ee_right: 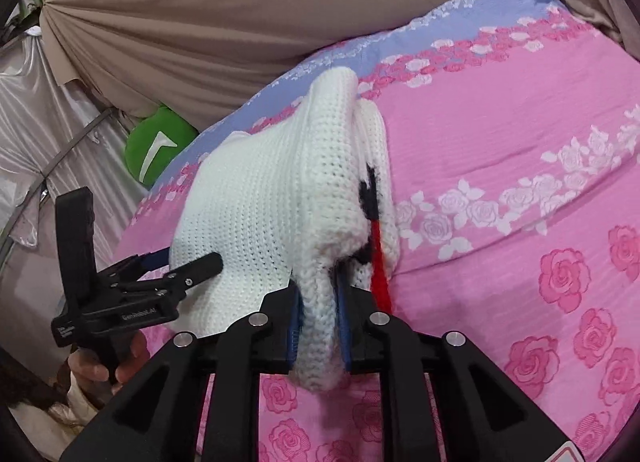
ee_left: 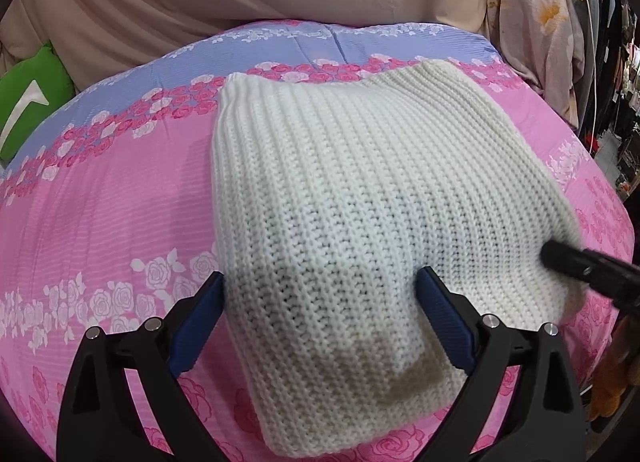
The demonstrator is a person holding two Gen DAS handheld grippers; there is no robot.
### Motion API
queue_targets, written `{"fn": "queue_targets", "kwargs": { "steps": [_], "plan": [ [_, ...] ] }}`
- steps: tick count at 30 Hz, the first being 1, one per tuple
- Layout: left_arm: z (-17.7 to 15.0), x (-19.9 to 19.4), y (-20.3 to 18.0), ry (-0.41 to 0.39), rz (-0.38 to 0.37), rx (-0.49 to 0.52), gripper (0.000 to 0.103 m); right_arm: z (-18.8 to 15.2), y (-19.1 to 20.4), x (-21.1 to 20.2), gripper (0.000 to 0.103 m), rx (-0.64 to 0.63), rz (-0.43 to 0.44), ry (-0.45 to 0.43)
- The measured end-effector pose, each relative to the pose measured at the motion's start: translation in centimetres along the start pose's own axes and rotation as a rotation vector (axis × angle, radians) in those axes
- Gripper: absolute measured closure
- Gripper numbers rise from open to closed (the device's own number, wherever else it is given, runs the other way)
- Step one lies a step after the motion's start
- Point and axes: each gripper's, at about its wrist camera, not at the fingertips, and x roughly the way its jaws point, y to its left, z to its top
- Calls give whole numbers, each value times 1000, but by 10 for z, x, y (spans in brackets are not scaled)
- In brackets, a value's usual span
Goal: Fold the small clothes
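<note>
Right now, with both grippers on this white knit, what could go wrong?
1. The left gripper looks wide open around the white knit, its fingers apart, so that side may be unsupported and could sag.
2. The right gripper pinches only a thick edge, so the chunky knit could slip out.
3. The red yarn dangles near the right fingers and might snag.

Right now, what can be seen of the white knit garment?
The white knit garment is chunky, ribbed, cream-white, with black and red yarn details showing on its underside in the right wrist view. It is lifted and draped above the pink floral bedspread. The right tool pinches its edge; the left tool straddles a bunched part.
</note>
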Motion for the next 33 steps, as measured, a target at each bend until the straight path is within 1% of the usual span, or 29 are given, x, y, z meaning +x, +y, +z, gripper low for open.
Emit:
{"fn": "queue_targets", "kwargs": {
  "steps": [1,5,9,10,12,13,14,16,18,19,20,21,24,25,26,27,28,29,30,31,32,33],
  "plan": [
    [0,0,0,0,0,-1,10,4,4,-6,80,-11,-5,-12],
    [-1,2,-1,-1,8,-8,10,22,18,-27,78,-42,-14,-91],
    [-1,2,-1,-1,12,-7,10,44,33,-22,78,-122,-73,-133],
    [-1,2,-1,-1,13,-7,10,47,34,-16,78,-132,-81,-129],
    [-1,2,-1,0,13,-7,10,54,29,4,67,-130,-84,-96],
    [-1,2,-1,-1,13,-7,10,57,27,14,60,-127,-89,-82],
    [-1,2,-1,0,13,-6,10,60,24,24,56,-126,-99,-68],
    [0,2,-1,0,14,-6,10,68,20,40,54,-124,-114,-49],
    [0,2,-1,1,14,-7,9,78,18,54,54,-125,-106,-31],
    [0,2,-1,1,14,-7,9,82,17,61,60,-127,-106,-21],
    [0,2,-1,2,14,-6,9,86,17,66,88,-129,-112,-17],
    [0,2,0,3,13,-7,9,90,20,66,87,-129,-93,-20],
    [0,2,3,6,9,-12,9,99,32,38,88,-127,45,-122],
    [1,3,3,6,9,-13,9,99,32,35,88,-131,46,-134],
    [1,3,3,6,9,-16,9,99,27,40,88,-122,19,-125],
    [2,4,3,7,9,-16,9,98,20,51,88,-109,-28,-96],
    [2,5,2,7,10,-13,8,95,9,69,88,-103,-100,-43],
    [2,7,1,8,9,-11,8,89,-3,87,87,-87,-132,6],
    [2,8,1,10,10,-12,8,86,-10,84,87,-56,-88,-24],
    [2,8,0,11,10,-12,7,86,-11,79,87,-31,-72,-23],
    [3,9,0,13,10,-11,7,86,-10,70,84,-16,-67,-33],
    [3,9,1,15,8,-15,7,85,-6,58,81,-9,-64,-61]
  ]
}}
